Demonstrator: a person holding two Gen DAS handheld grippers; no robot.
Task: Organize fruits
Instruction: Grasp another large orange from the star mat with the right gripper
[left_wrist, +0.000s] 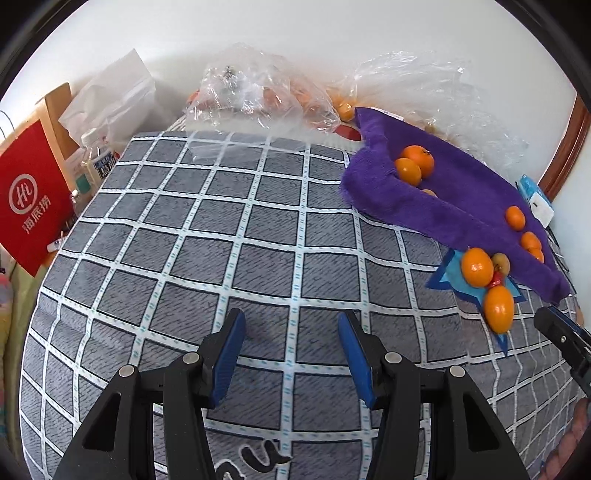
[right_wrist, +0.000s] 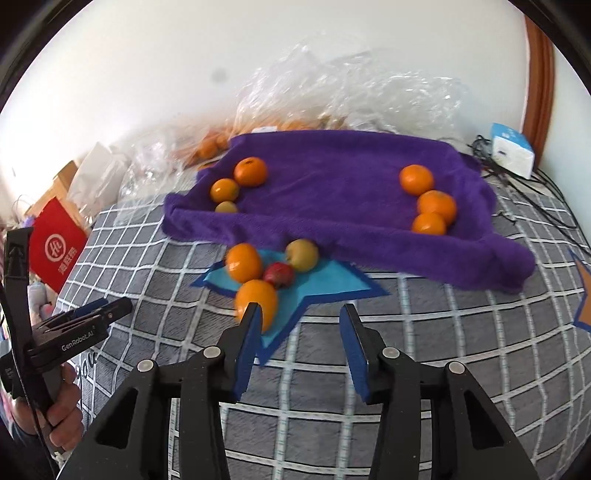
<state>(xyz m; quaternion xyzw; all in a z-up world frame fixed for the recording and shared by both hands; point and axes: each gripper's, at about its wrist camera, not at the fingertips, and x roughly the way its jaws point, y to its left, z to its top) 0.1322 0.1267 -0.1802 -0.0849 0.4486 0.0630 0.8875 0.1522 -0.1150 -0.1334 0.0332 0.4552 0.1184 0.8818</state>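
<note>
Six fruits already sat on your purple towel; four waited on the blue star; your right gripper and left gripper were spread, empty.

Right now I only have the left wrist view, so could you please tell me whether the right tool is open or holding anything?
Observer: The right tool is open and empty, pointed at the blue star, close to the nearest orange.
Operator: Thank you. What is the small fruit half hidden behind the towel fold?
Observer: A yellowish-green fruit lying on the purple towel.
Operator: Is there anything further right?
Observer: An orange star on the checked cloth.
</note>
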